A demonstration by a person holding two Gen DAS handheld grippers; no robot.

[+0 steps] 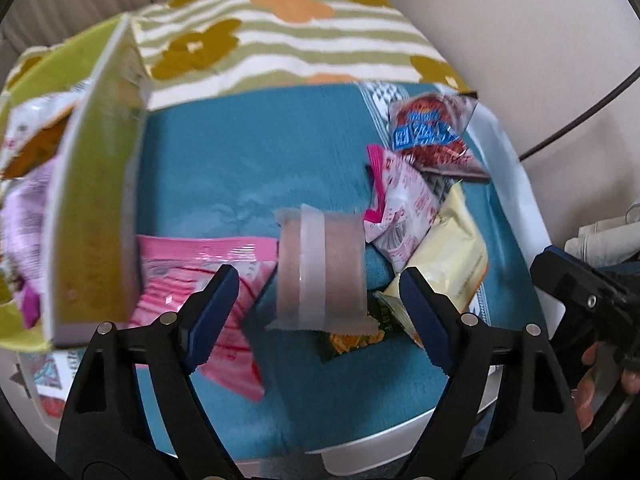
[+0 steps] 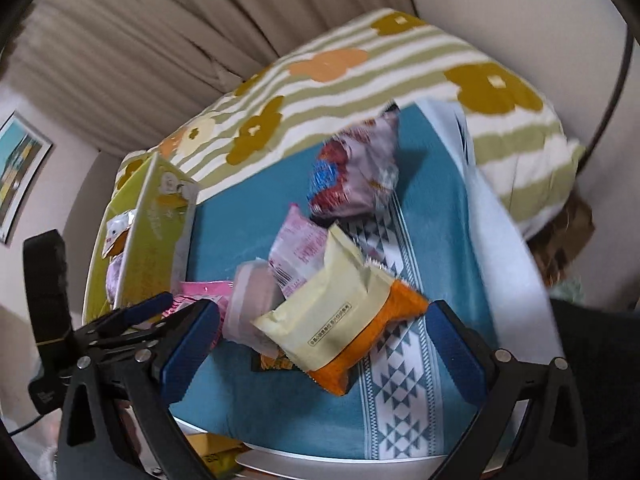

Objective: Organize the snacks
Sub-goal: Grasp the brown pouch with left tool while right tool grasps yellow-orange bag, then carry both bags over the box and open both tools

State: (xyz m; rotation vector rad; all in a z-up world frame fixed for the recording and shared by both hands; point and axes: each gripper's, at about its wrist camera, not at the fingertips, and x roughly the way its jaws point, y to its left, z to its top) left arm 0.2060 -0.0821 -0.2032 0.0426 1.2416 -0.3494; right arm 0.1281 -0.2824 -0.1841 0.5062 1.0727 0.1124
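Blue pads on the left gripper [image 1: 320, 300] stand spread apart, with nothing pinched between them; the clear jelly cup [image 1: 322, 268] sits right in the gap, just ahead of the fingertips and a little above them in the left wrist view, lying on its side with its long axis running roughly across the line between the two pads. Neither pad touches it as far as I can tell. Just left of that claw lies a pink packet [image 1: 224, 280], partly under the left pad, and further left stands the green box [image 1: 96, 216], already holding a few packets. To the right of the cup, a cream packet [image 1: 444, 260] lies close by the right pad. The right gripper [image 2: 322, 338] is also spread wide and empty, hanging over the cream and orange packet [image 2: 344, 328], which lies slantwise between its pads on the teal cloth [image 2: 248, 392]. For the cup, the left claw looks the nearer and better lined up; I'd judge a short drop and a squeeze would take it, then a carry left to the box.
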